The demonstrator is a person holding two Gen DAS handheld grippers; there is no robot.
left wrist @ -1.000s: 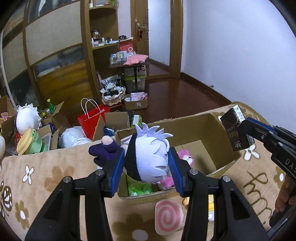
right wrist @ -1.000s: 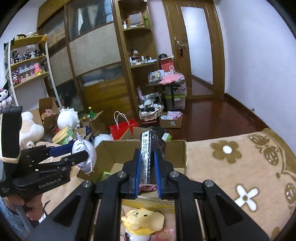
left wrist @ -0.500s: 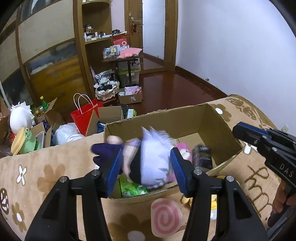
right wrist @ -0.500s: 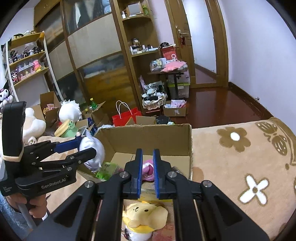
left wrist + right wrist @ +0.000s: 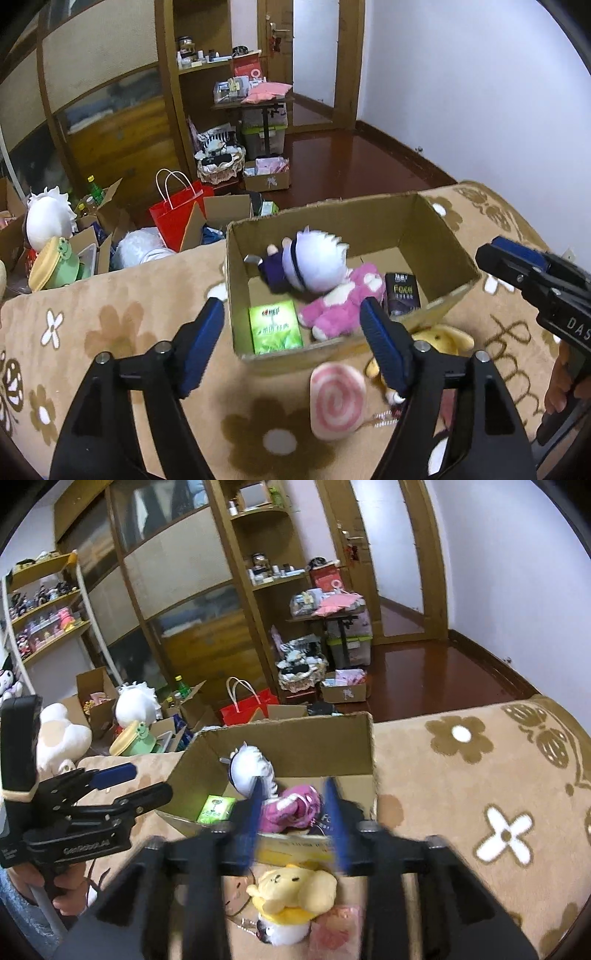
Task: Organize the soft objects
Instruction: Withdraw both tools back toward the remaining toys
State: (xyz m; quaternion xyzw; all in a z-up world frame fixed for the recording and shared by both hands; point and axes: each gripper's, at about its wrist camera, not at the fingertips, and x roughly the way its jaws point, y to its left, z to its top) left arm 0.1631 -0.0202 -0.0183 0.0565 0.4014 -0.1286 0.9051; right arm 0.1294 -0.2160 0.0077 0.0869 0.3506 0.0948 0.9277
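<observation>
Beige blanket w/ brown and white flowers (image 5: 122, 325) covers the surface. Directly on it: open cardboard box (image 5: 436, 236), pink-swirl plush roll (image 5: 338, 400) just in front of box, yellow dog plush (image 5: 291, 890) beside roll, touching box's front wall.

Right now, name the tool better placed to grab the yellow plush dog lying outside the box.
Right tool: open, empty, with the yellow plush dog directly below its fingers. The left tool is open beside it, nearer the pink swirl cushion.
</observation>
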